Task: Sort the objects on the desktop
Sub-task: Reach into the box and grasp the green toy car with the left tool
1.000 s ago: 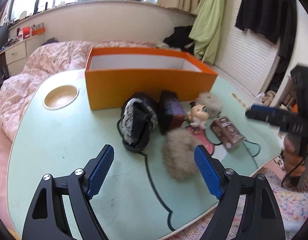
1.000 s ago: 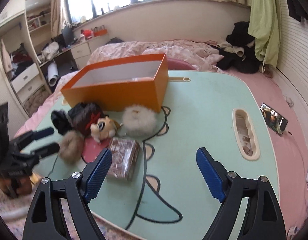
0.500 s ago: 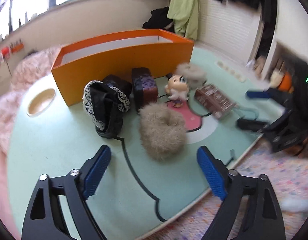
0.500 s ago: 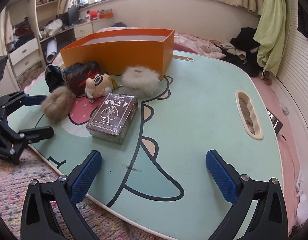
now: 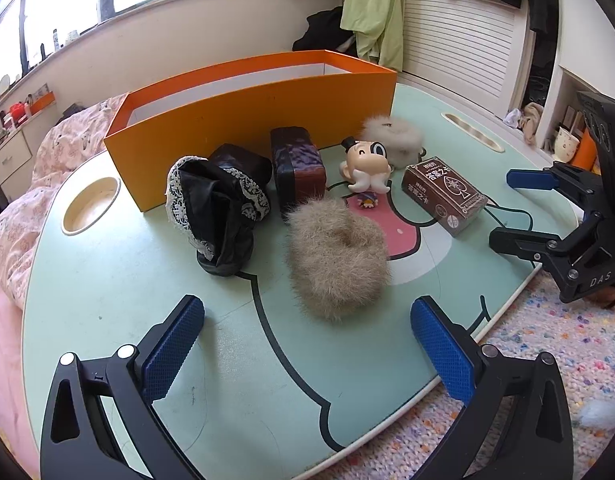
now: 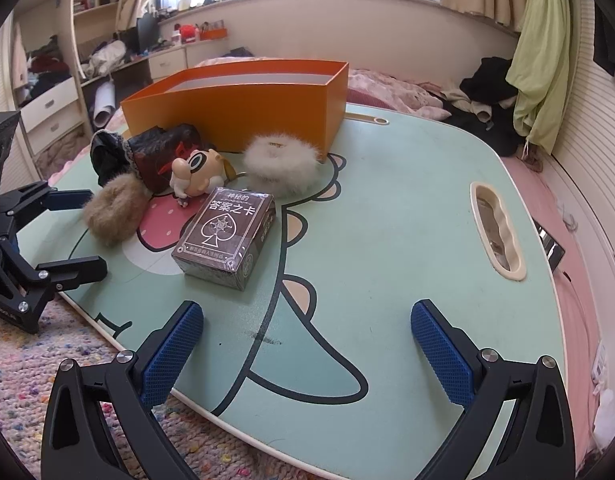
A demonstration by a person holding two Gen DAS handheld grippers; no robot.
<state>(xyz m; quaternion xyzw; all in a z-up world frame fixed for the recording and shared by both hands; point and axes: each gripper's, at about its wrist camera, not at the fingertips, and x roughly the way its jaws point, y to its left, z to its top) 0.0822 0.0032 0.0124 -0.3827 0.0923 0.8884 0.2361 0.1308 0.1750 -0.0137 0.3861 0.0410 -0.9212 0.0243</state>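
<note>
The left gripper (image 5: 307, 340) hovered low over the near edge of the mint-green table (image 5: 107, 280) with its blue pads spread wide and nothing between them; the brown fur scrunchie (image 5: 337, 254) lay just beyond its fingertips, slightly toward the right finger. The right gripper (image 6: 307, 344) stood equally wide and empty over the table's front edge, and the brown card box (image 6: 226, 240) lay just ahead of its left finger, apart from both pads. In the left wrist view the right gripper appeared at the table's right edge, near that card box (image 5: 443, 194). The scrunchie was a shaggy tan ring, lying flat on the pink part of the table's cartoon print. The card box was dark brown with a white spade emblem and Chinese lettering, lying flat on its broad face, its long axis running from the right gripper toward the orange box (image 6: 243, 108) and leaning a little to the right. Behind it lay a white fur scrunchie (image 6: 281, 164), touching or nearly touching the orange box's front wall. A big-eyed cartoon figurine (image 6: 195, 176) stood between the two scrunchies, tilted. A black lace-trimmed pouch (image 5: 215, 216) and a dark purple case (image 5: 297, 164) sat just in front of the open orange box, the case standing upright on its edge.
</note>
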